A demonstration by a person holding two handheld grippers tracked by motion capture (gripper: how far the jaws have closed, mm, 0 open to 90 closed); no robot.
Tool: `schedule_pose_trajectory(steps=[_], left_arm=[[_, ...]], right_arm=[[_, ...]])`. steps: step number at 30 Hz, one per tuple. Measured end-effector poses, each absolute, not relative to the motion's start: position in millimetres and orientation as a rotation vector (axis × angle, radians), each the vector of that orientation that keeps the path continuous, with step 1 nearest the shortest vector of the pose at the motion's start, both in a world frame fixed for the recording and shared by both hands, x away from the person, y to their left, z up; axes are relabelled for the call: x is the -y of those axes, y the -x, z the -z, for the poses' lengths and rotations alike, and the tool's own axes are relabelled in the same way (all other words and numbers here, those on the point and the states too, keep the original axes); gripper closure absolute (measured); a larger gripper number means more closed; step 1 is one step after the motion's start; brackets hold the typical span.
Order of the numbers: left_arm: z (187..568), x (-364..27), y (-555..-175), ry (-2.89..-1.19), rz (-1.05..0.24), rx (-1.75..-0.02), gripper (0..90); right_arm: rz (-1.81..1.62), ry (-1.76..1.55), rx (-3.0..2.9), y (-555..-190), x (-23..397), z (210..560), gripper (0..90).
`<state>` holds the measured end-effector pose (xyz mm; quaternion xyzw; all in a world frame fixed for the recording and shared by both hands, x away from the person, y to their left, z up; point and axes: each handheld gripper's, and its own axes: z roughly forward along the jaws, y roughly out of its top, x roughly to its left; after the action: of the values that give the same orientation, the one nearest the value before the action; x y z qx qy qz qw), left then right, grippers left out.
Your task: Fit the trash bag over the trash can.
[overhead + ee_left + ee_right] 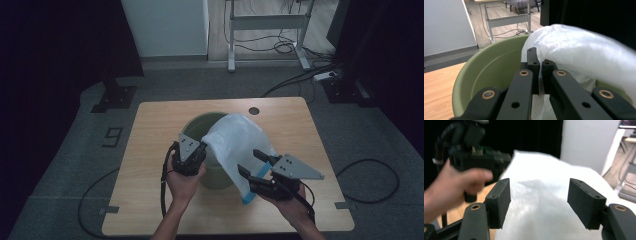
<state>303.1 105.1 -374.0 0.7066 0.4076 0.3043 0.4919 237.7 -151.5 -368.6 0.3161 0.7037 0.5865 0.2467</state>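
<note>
The left claw (200, 150) pinches the white bag (235, 145) at the rim of the green bin (212, 181), mid-counter (150, 165). If the thin film slips from that narrow hold, the bag would likely slide off the rim. The right claw (248, 167) stands wide at the bag's hanging side, gripping nothing; closing carelessly could bunch or tear the plastic, or tug the bin over.

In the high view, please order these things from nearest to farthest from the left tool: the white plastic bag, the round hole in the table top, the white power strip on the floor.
1. White plastic bag: touching the left tool, which is shut on its edge at the green bin.
2. Round hole: far side of the table, toward the right.
3. Power strip: on the floor beyond the table, far right.
</note>
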Motion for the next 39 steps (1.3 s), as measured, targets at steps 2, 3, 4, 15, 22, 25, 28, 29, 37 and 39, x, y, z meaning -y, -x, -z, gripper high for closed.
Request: schedule_pose_trajectory(steps=[2, 3, 4, 15, 22, 25, 28, 29, 37, 39], left_arm=[[373.1, -105.4, -303.0, -1.714, -0.739, -0.987, 89.5], [372.8, -105.4, -302.9, -1.712, -0.739, -0.987, 89.5], [372.5, -105.4, -302.9, -1.710, -0.737, -0.988, 89.5], [372.0, -104.1, -303.7, -1.709, -0.740, -0.991, 89.2], [371.7, -103.8, -304.3, -1.710, -0.738, -0.995, 89.2], [371.2, -103.5, -304.7, -1.710, -0.738, -0.995, 89.1], [370.8, -103.6, -304.9, -1.710, -0.739, -0.996, 89.1], [370.7, -103.6, -304.9, -1.710, -0.739, -0.996, 89.1], [370.1, -103.2, -305.4, -1.709, -0.736, -0.996, 89.1], [370.0, -103.3, -305.3, -1.709, -0.736, -0.995, 89.0]], right_arm=[[-1.594, -0.896, -1.910, -233.2, 159.2, 378.7, 34.2], [-1.590, -0.924, -1.893, -231.1, 165.9, 386.1, 34.1], [-1.585, -0.953, -1.883, -230.5, 171.7, 392.0, 34.1], [-1.562, -1.140, -1.881, -235.4, 195.2, 440.3, 25.5], [-1.563, -1.094, -1.925, -217.9, 160.0, 454.1, 20.9], [-1.561, -1.084, -1.938, -211.8, 145.9, 457.9, 18.7], [-1.557, -1.089, -1.930, -208.9, 135.0, 461.3, 17.8], [-1.556, -1.092, -1.921, -208.5, 132.4, 462.4, 17.6], [-1.518, -1.122, -1.862, -205.1, 117.3, 466.9, 14.2], [-1.496, -1.135, -1.843, -204.2, 116.1, 468.2, 13.7]])
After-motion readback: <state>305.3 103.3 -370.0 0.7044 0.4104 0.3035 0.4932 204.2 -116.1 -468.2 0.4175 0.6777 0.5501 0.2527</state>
